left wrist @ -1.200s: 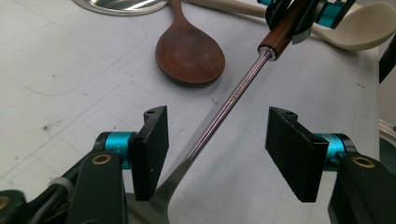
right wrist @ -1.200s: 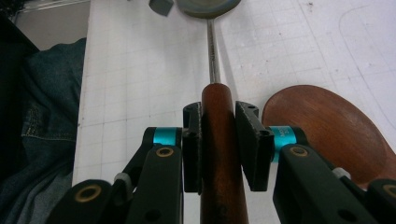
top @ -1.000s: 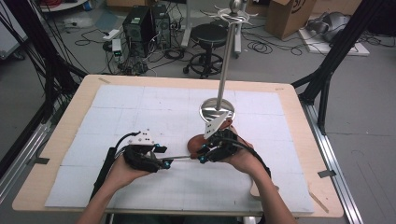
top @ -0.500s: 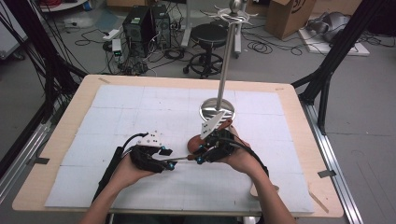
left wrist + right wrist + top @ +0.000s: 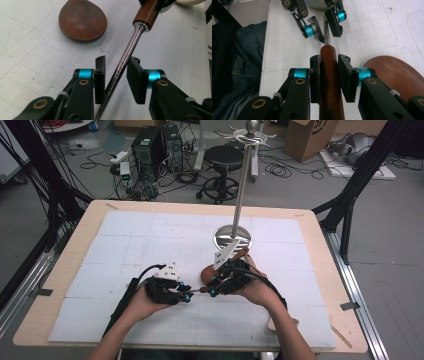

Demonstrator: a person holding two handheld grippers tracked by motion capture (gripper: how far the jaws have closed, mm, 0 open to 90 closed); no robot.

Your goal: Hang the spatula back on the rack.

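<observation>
A tool with a dark wooden handle (image 5: pixel 328 57) and a thin steel shaft (image 5: pixel 127 52) is held level over the white mat. My right gripper (image 5: pixel 329 75) is shut on the handle, also seen at the mat's front middle (image 5: pixel 212 287). My left gripper (image 5: pixel 116 77) faces it from the left (image 5: pixel 186 295). Its jaws have just been closing around the shaft, which runs between them close to the left pad (image 5: pixel 100 82), with a gap on the other side. A round wooden spoon bowl (image 5: pixel 82 20) lies on the mat beside the right gripper (image 5: pixel 206 274).
A metal stand with a round base (image 5: pixel 233 237) and a tall pole (image 5: pixel 242 185) rises just behind the grippers. Two pale wooden utensils (image 5: pixel 280 322) lie near the table's front right edge. The person's jeans (image 5: pixel 244 50) are at the table's near edge.
The left hand has shifted right toward the right gripper, and its jaws have narrowed around the steel shaft. The right gripper and the handle have stayed put.
</observation>
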